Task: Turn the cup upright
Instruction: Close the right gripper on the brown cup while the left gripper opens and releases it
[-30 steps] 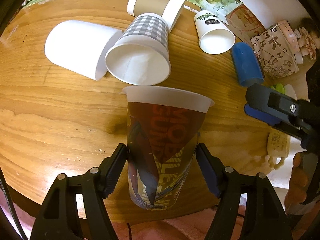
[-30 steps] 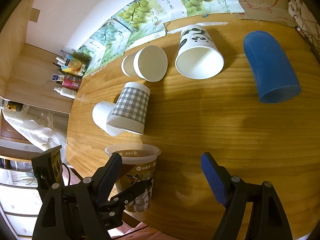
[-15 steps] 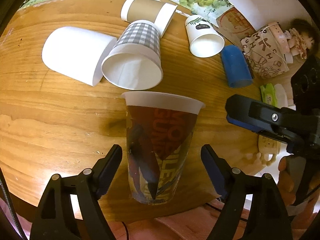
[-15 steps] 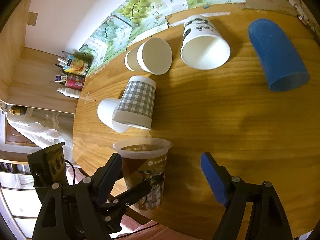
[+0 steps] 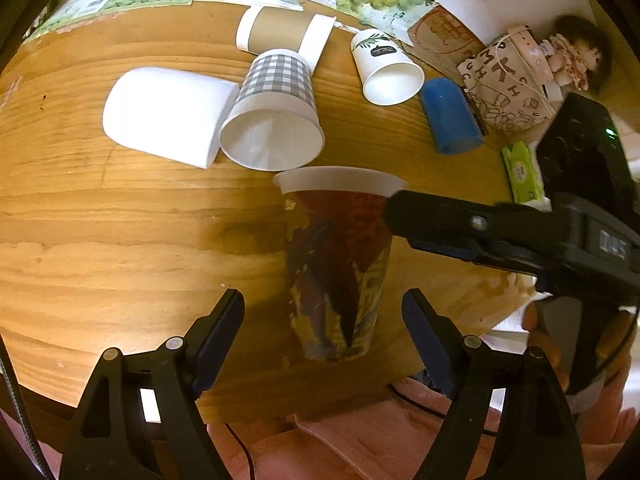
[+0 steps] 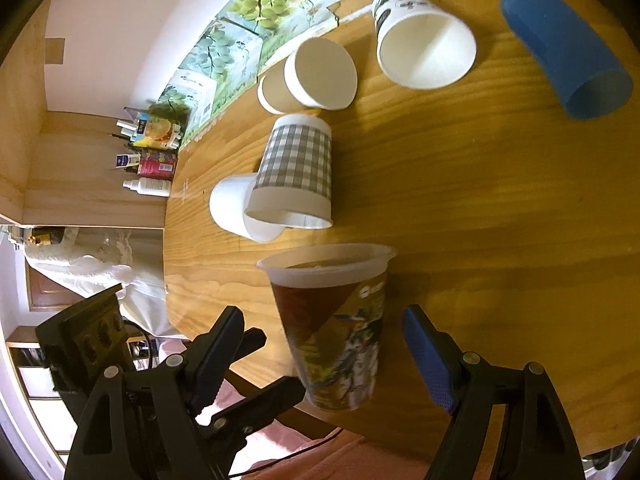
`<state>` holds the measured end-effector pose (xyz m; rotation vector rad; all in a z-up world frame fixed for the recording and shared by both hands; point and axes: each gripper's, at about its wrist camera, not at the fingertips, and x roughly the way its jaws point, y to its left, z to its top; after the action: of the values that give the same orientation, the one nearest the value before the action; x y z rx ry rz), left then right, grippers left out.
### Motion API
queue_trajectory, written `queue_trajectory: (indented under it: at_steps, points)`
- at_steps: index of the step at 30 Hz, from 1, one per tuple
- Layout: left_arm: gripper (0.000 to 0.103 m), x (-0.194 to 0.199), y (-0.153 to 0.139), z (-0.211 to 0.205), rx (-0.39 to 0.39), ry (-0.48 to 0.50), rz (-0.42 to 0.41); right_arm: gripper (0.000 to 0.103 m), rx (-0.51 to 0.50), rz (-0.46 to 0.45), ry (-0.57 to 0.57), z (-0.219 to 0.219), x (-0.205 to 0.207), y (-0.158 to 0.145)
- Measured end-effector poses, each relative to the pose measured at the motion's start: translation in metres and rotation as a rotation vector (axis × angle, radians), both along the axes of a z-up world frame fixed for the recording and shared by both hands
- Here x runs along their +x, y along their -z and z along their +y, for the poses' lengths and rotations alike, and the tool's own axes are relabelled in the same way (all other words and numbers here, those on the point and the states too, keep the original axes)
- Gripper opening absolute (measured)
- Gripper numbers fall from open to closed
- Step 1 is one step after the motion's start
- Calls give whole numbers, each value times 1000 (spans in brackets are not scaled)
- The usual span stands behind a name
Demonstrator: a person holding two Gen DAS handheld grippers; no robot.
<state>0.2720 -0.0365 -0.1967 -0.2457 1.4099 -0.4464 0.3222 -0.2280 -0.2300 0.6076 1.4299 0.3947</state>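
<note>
A printed plastic cup (image 5: 336, 272) with a white rim stands upright near the front edge of the wooden table (image 5: 120, 216); it also shows in the right wrist view (image 6: 340, 332). My left gripper (image 5: 322, 320) is open, its fingers apart on either side of the cup and clear of it. My right gripper (image 6: 324, 336) is open too, with the cup standing between its fingers, untouched. The right gripper's arm crosses the left wrist view at the cup's right side.
Several cups lie on their sides behind: a plain white one (image 5: 168, 116), a grey checked one (image 5: 276, 116), a brown-banded one (image 5: 284, 34), a leaf-print one (image 5: 384, 68) and a blue one (image 5: 450, 116). A patterned bag (image 5: 504, 88) and a tissue pack (image 5: 522, 172) sit at the right.
My left gripper let go of the printed cup, opened wide and drew back toward the table's front edge. The right gripper moved in around the cup. The cup stays upright.
</note>
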Motion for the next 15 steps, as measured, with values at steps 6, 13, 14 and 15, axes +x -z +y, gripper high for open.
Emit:
queue_trajectory:
  at_steps: [6,13,14,15]
  points:
    - [84,-10,-17,11,-6,36,-45,82,-21,18,17,15,1,9]
    - [84,-22,-28,18,23,72,-102,82,-71,53,44,22,9,20]
    - [84,-24,-29,19,26,77,-112,82,-82,56,43,23,10,22]
    - [84,-25,-29,19,28,79,-119,82,-93,58,40,23,11,23]
